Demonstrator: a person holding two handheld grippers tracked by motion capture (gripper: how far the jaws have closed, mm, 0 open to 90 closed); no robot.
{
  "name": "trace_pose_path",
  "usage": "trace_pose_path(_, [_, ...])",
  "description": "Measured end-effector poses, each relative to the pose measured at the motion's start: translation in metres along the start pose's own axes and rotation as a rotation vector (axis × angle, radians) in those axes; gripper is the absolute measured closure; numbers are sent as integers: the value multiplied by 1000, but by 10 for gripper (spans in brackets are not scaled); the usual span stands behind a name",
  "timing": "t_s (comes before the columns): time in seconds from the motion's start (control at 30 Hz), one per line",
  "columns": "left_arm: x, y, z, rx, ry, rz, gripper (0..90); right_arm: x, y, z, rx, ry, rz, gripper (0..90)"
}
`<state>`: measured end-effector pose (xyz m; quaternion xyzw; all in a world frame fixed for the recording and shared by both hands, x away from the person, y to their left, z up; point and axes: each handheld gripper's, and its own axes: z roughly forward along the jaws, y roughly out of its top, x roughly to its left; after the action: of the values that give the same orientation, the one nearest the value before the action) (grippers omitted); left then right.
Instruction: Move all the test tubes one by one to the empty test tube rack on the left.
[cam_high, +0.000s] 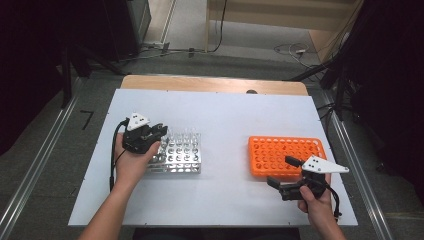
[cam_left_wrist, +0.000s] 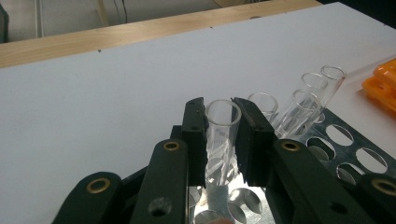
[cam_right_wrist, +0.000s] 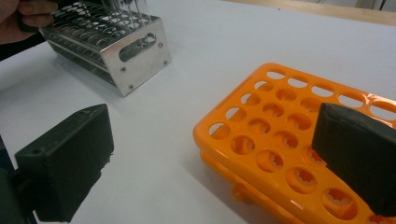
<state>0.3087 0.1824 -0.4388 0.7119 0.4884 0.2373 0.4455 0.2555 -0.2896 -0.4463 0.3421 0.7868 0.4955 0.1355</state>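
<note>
A clear glass test tube (cam_left_wrist: 223, 135) stands upright in the steel rack (cam_high: 179, 159) on the left of the white table. My left gripper (cam_high: 162, 129) is shut on it, the two black pads (cam_left_wrist: 194, 135) pressing its sides just below the rim. Several more tubes (cam_left_wrist: 299, 105) stand in the rack's far row. An orange plastic rack (cam_high: 285, 154) with empty holes lies on the right. My right gripper (cam_high: 281, 171) hovers open at its near edge, the jaws spread wide with nothing between them. In the right gripper view, the right gripper (cam_right_wrist: 215, 126) spans the orange rack's (cam_right_wrist: 280, 140) corner.
The steel rack (cam_right_wrist: 130, 46) has many empty holes (cam_left_wrist: 350, 149). Bare white table (cam_high: 225, 125) lies between the two racks and behind them. A wooden strip (cam_high: 210, 84) runs along the far edge. The orange rack (cam_left_wrist: 383, 84) peeks in at right in the left gripper view.
</note>
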Motion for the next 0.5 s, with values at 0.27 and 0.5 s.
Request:
trace_pose_path(0.27, [1, 0, 4, 38, -14, -5, 741, 0, 0, 0, 2, -5, 3, 0])
trace_pose_path(0.5, [1, 1, 5, 60, -4, -12, 711, 0, 0, -1, -2, -7, 7, 0])
